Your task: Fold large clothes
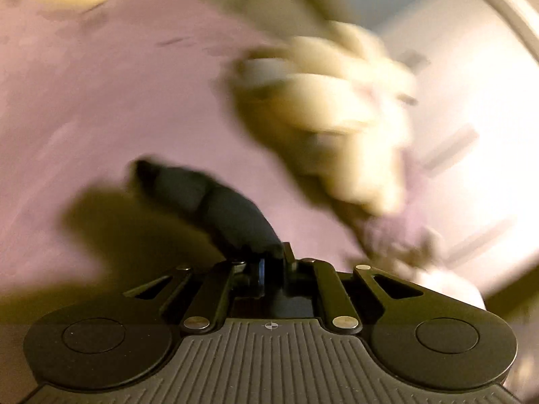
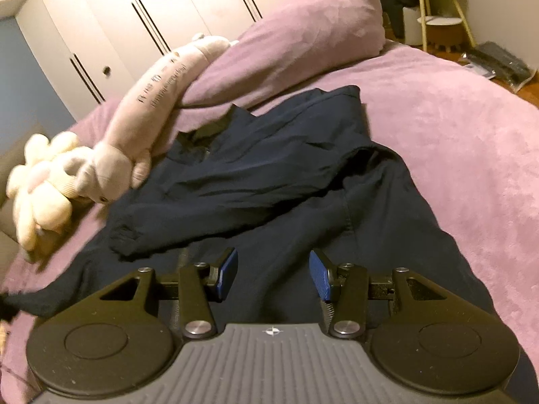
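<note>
A large dark navy garment [image 2: 269,168] lies rumpled on the purple blanket [image 2: 454,134] of a bed. One sleeve is folded across its middle, its cuff [image 2: 124,235] pointing left. My right gripper [image 2: 273,272] hovers over the garment's near part, open, with nothing between its blue pads [image 2: 227,269]. The left wrist view is heavily blurred. In it my left gripper [image 1: 273,262] is shut on a strip of the dark cloth [image 1: 215,202], which stretches up and to the left over the blanket [image 1: 101,101].
A long pink plush toy [image 2: 151,94] and a white plush [image 2: 37,168] lie at the garment's left, the pink one touching it. A purple pillow [image 2: 303,27] sits behind. White wardrobe doors [image 2: 118,17] stand far left, a small shelf stand [image 2: 438,17] far right. A blurred plush [image 1: 330,118] shows right of the held cloth.
</note>
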Motion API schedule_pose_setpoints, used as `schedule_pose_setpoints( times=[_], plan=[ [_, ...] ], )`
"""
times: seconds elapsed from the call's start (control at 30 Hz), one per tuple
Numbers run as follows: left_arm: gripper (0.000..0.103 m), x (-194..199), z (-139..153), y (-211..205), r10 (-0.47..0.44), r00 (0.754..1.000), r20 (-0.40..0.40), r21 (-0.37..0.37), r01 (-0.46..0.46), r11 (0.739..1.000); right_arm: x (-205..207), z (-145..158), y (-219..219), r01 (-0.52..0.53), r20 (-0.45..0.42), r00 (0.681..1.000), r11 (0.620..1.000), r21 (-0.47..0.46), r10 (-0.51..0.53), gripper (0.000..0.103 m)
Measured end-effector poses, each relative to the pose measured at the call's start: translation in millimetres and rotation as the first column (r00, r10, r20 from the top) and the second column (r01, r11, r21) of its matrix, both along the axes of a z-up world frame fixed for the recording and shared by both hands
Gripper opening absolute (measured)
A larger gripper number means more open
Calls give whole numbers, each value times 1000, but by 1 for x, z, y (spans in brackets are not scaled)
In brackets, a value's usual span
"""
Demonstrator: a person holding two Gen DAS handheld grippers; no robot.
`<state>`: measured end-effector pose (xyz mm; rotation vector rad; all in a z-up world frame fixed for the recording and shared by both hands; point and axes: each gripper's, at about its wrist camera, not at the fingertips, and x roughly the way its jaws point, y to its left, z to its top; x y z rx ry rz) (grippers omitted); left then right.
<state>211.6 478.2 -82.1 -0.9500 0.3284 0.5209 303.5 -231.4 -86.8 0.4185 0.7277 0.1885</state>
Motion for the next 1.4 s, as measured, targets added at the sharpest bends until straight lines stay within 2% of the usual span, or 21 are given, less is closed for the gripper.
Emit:
schedule_pose_setpoints(
  times=[0.07,0.13,0.17,0.23,0.27,0.3,0.33,0.37,0.43,0.47,0.5,0.67,0.8,0.87,0.97,1.1,1.17,1.23,1.27,1.33,1.4],
  plan=[
    [10,28,39,-39,-130,991,33,115,125,985,-3,1,-2,-5,14,1000,1000,14,5,47],
    [10,60,77,-98,-322,945,59,233,301,925,-4,1,-4,0,16,1000,999,41,0,47],
    [11,74,92,-133,-414,908,60,292,381,878,-4,1,-6,0,15,1000,998,58,-1,47],
    [14,101,111,-206,-588,808,34,387,532,753,-3,2,-8,2,18,1000,996,85,-3,47],
    [16,114,114,-247,-673,740,4,414,611,674,-3,3,-9,-4,24,1000,996,91,2,47],
    [29,122,112,-275,-723,691,-13,423,659,622,-2,3,-9,-10,30,1000,996,91,7,47],
    [48,128,108,-301,-761,648,-29,428,696,576,-1,3,-10,-16,32,999,996,92,13,47],
    [56,135,99,-329,-796,602,-58,423,737,526,1,3,-11,-21,30,999,995,93,18,47],
    [67,137,76,-363,-815,569,-104,389,778,494,8,0,-13,-32,13,999,993,113,30,47],
    [69,138,66,-370,-817,564,-125,366,791,490,13,-2,-14,-38,5,999,991,128,37,47],
    [70,137,51,-376,-809,569,-150,329,800,502,19,-4,-14,-44,-3,999,989,139,44,47],
    [71,129,0,-345,-713,650,-264,194,759,621,62,-13,3,-102,-41,993,970,223,114,47],
    [76,107,-9,-305,-618,719,-319,189,687,701,100,-40,24,-86,-136,980,925,370,146,47],
    [78,95,-10,-285,-578,750,-321,190,649,737,109,-54,36,-50,-181,975,916,397,131,47],
    [78,89,-18,-266,-551,763,-337,176,626,760,118,-71,46,12,-216,972,900,435,91,47],
    [78,84,-32,-263,-534,763,-365,174,619,766,128,-79,55,58,-254,964,868,493,80,38],
    [78,85,-37,-263,-531,764,-368,175,617,767,132,-76,59,60,-252,965,877,477,71,22],
    [78,86,-40,-267,-518,764,-385,178,612,771,132,-61,64,21,-219,973,915,403,74,16],
    [78,88,-42,-268,-512,762,-396,182,612,770,129,-47,68,-11,-171,982,937,348,75,16],
    [78,94,-45,-270,-500,760,-416,198,612,766,116,-7,72,-74,10,997,969,234,73,15],
    [78,104,-48,-274,-467,757,-456,220,605,765,103,23,66,-76,158,986,985,155,51,15]
  ],
)
